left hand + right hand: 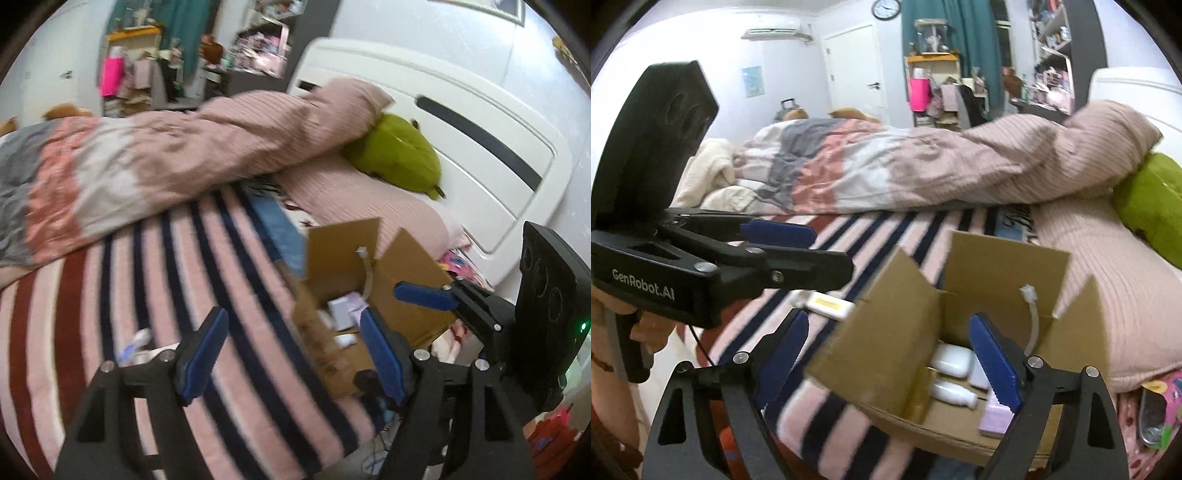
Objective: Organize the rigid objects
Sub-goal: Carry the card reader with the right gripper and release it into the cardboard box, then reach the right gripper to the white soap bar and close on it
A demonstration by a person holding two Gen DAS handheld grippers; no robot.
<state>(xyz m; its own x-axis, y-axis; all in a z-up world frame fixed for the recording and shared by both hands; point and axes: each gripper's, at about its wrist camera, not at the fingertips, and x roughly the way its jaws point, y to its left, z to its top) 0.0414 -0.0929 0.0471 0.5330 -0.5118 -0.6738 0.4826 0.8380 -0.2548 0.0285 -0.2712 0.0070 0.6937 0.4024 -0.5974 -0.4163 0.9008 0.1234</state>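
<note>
Left wrist view: left gripper (291, 354) over the striped blanket (110, 295), jaws apart, nothing between them. A small white item (135, 345), blurred, possibly a tube, lies beside the left finger.

Right wrist view: right gripper (892, 363) with jaws wide and empty, straddling the wall of the cardboard box (882, 332). White bottles (955, 395) lie inside.

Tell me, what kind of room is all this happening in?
Most likely a lived-in bedroom. A bed with a white headboard carries a rumpled duvet and a striped blanket. Cluttered shelves stand at the back, and an open cardboard box sits on the bed.
</note>
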